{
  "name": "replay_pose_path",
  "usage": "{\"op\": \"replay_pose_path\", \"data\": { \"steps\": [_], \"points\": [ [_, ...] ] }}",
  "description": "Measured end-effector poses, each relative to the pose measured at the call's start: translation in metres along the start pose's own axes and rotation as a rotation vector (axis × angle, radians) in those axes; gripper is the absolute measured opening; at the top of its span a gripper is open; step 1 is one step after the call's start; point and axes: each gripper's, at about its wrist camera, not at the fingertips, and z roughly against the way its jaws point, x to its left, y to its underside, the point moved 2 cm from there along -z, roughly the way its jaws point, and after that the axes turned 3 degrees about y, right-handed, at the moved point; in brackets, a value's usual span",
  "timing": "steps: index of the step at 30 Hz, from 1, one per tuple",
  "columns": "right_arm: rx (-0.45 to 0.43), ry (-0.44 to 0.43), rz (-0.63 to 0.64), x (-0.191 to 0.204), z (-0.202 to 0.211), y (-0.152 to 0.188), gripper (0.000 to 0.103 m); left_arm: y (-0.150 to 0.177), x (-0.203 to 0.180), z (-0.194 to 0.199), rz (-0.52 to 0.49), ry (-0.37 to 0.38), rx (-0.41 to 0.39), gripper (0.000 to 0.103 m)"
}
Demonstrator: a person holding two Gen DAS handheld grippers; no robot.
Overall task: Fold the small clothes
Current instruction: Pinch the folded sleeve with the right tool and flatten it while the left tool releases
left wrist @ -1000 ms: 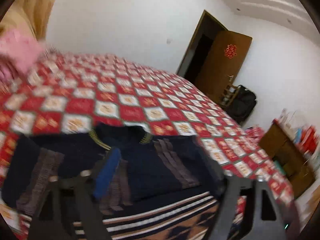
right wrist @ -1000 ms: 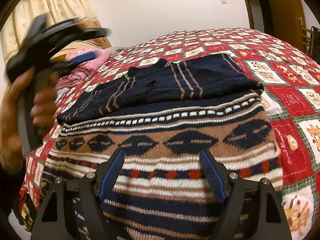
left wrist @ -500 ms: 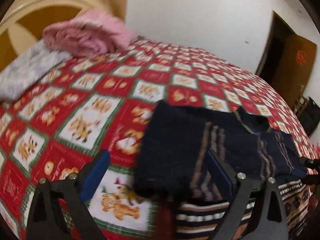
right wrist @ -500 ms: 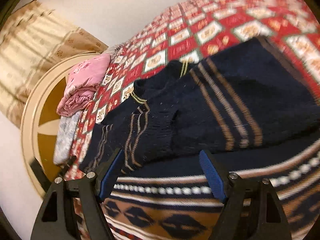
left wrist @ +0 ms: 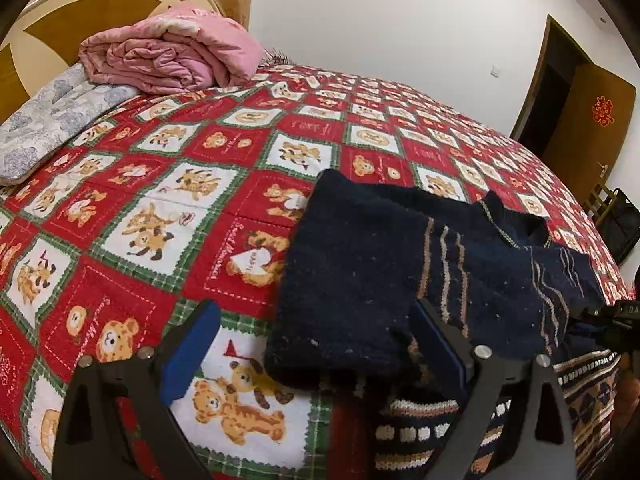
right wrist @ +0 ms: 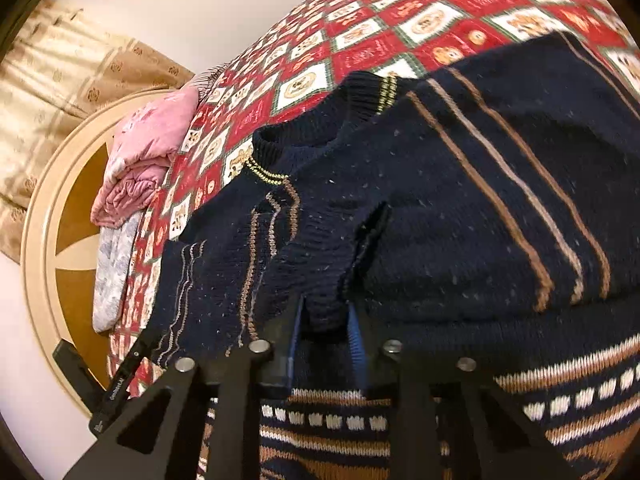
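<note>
Since a moment ago, your right tongs have closed on the navy sweater's folded sleeve edge. Left view: your left tongs gape wide beside the sweater on the bed. Next, probably grip this near edge and fold across.

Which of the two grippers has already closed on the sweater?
The right gripper: its blue pads pinch a fold of the navy sweater. The left gripper is wide open, hovering at the sweater's edge over the red quilt.

pink quilt, bear bedspread, door
</note>
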Motion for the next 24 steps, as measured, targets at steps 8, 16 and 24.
{"op": "replay_pose_path", "data": {
  "steps": [8, 16, 24],
  "points": [
    [-0.119, 0.046, 0.144, 0.019, 0.036, -0.018, 0.014, 0.002, -0.009, 0.003, -0.038, -0.007, 0.017, 0.098],
    [-0.189, 0.092, 0.170, -0.009, 0.077, -0.031, 0.013, 0.005, -0.023, 0.001, -0.072, 0.002, 0.050, 0.098],
    [-0.186, 0.161, 0.107, -0.060, 0.071, -0.043, 0.014, 0.015, -0.048, -0.010, -0.170, -0.016, 0.107, 0.098]
  ]
}}
